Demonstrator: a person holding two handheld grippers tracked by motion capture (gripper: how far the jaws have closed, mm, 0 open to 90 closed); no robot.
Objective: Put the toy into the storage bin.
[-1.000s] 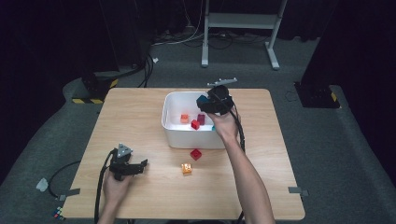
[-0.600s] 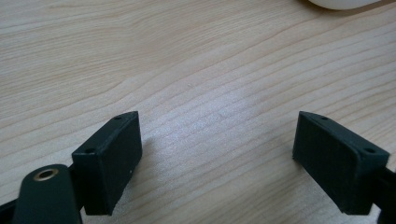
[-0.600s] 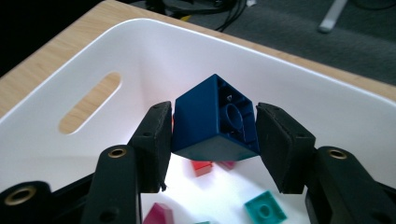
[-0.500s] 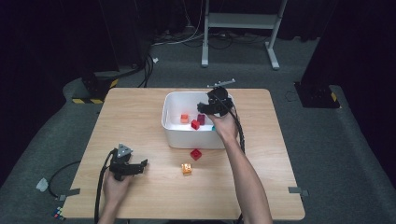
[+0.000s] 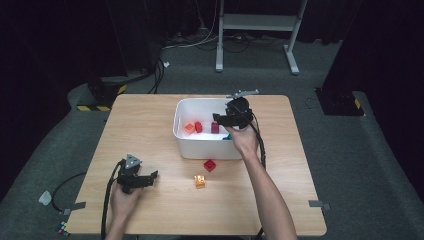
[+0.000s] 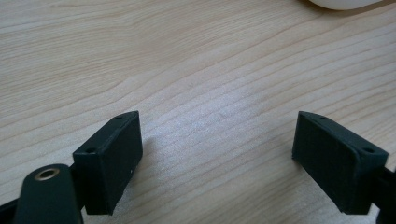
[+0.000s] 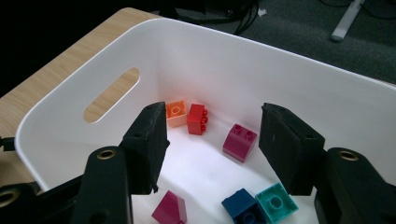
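A white bin stands mid-table. My right gripper hovers over its right half. In the right gripper view that gripper is open, its jaws have just been opening, and nothing is between them. On the bin floor below lie an orange brick, a red brick, a magenta brick, a second magenta brick, a blue brick and a teal brick. My left gripper rests open near the table's front left, its jaws over bare wood.
A red brick and an orange brick lie on the wooden table just in front of the bin. A metal stand and cables are on the floor beyond the table.
The right gripper's jaws have spread wider, and a magenta brick now lies on the bin floor beneath them. The left gripper has stayed put.
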